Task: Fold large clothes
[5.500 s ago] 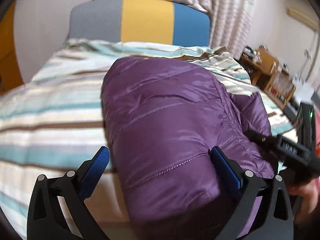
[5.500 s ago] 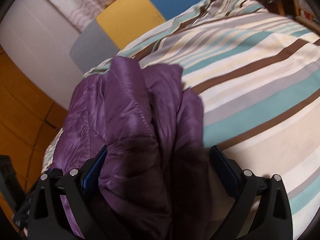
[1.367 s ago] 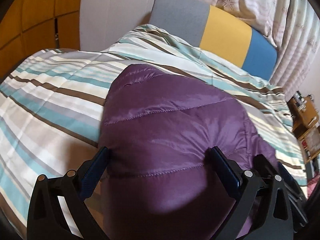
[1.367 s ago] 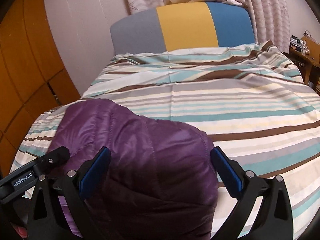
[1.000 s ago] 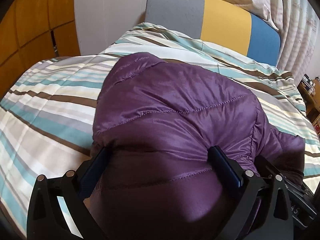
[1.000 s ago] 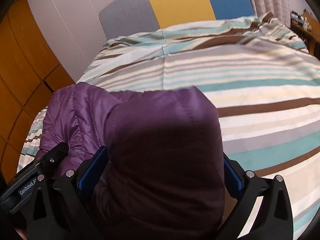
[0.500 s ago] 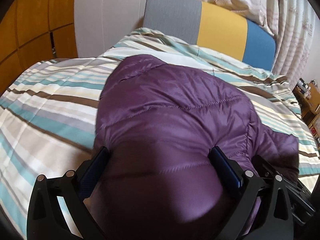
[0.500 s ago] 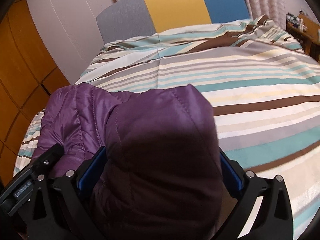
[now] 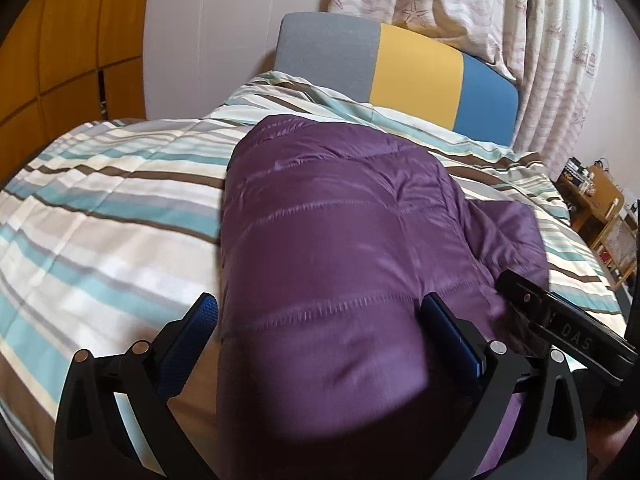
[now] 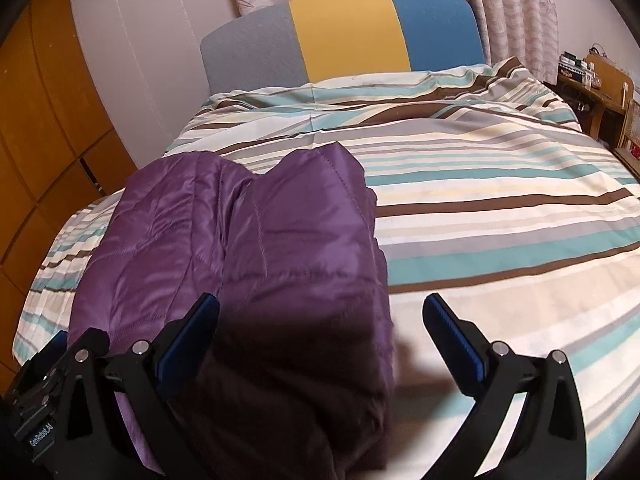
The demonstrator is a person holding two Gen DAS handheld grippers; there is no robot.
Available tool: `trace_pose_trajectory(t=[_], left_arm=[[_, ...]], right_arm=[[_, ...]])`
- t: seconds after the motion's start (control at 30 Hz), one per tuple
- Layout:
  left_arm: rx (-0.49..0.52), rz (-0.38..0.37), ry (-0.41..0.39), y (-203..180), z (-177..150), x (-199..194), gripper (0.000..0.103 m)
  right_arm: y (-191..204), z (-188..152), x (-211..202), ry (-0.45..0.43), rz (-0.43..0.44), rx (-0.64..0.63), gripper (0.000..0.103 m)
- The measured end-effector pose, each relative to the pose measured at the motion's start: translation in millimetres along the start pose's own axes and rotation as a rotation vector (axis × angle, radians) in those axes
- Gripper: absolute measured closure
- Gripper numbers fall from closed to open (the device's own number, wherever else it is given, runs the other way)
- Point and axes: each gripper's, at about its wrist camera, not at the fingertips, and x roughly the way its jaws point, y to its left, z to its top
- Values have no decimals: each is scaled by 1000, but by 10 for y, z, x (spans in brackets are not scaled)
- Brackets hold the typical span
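Note:
A purple quilted puffer jacket (image 9: 340,248) lies folded in a thick bundle on a striped bed (image 9: 100,208). My left gripper (image 9: 320,332) is open, its blue pads wide apart on either side of the jacket's near end. In the right wrist view the jacket (image 10: 256,248) lies left of centre. My right gripper (image 10: 320,332) is open too, its left pad over the jacket's near edge and its right pad over bare bedding. The right gripper's body also shows in the left wrist view (image 9: 568,332), and the left gripper's body in the right wrist view (image 10: 44,392).
The bed (image 10: 500,200) has a striped duvet and a grey, yellow and blue headboard (image 10: 348,36). A wooden wardrobe (image 9: 52,40) stands on the left. Curtains (image 9: 520,32) hang behind. A wooden side table (image 10: 600,84) with small items stands at the right.
Both grippers have pulled back and up from the jacket. It has settled flatter on the bed, and the right gripper's right pad has come clear of the cloth.

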Motion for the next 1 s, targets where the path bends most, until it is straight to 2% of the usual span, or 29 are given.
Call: trace_pose_trajectory(t=[0.17,0.37,0.43,0.6,0.77,0.87,0.93,1.0], left_arm=[[27,26,-35,7,-96,-244,3],[53,49,-67,37,-242,-512,3],[45,81,-91,49,-284,-614,3],[50,50,-150,49,-308,-852,3],[110,14,-198,-73,-297,-1085,3],[157,-10,-196,-167,-259,-1181,3],[152,-43,-177,-188,-260,-1217,3],[148,-28,-190,-197,-286,-1254,3]], right_arm=[[23,-103,-183,6,6,-19,2],[41,-218,-451,12,67,-56,2],[60,-273,-583,7,70,-80,2],[39,-353,-876,-3,111,-88,2],[0,-413,-1158,-25,142,-77,2],[10,-420,-1292,-43,164,-78,2],[25,-411,-1351,-52,173,-84,2],[48,-417,-1389,-60,174,-98,2]])
